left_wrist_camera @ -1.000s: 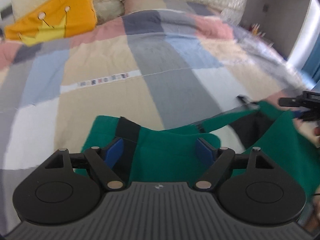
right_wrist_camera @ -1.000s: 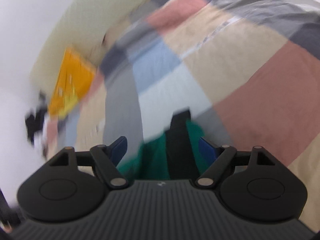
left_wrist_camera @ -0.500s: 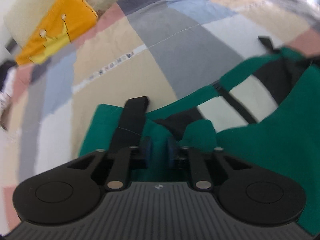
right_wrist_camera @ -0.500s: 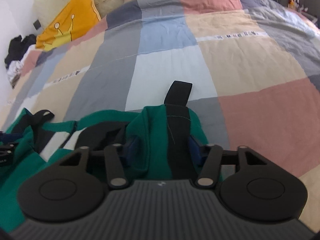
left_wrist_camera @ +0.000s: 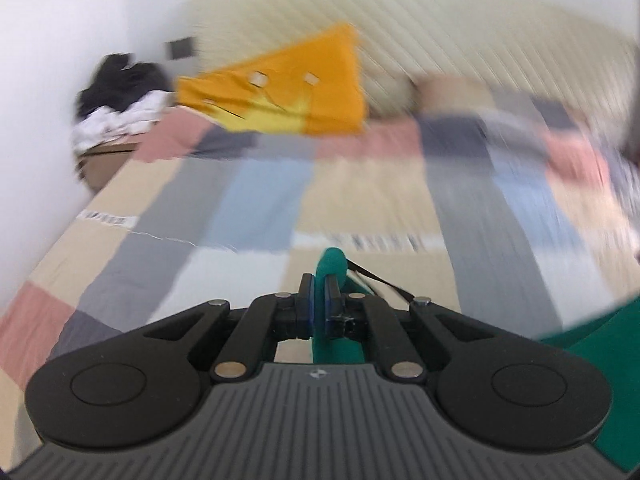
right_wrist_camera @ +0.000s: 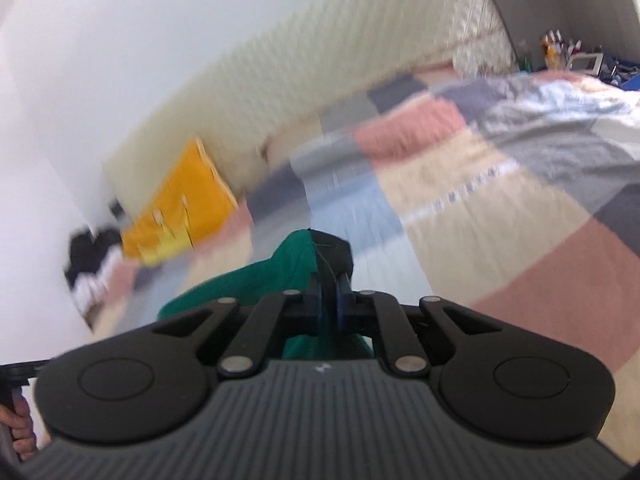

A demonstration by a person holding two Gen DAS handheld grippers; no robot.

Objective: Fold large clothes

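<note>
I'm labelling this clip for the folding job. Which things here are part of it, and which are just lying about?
Part of the job:
green garment
left gripper, shut on it
right gripper, shut on it
patchwork bedspread under it

Lying about:
orange cushion
pile of dark and white clothes
bottles on a far shelf

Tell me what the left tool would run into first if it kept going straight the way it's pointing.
Probably the patchwork quilt on the bed. The left tool, shut on the green garment, points down toward it, with nothing else visible between. Blur makes depth uncertain.
</note>
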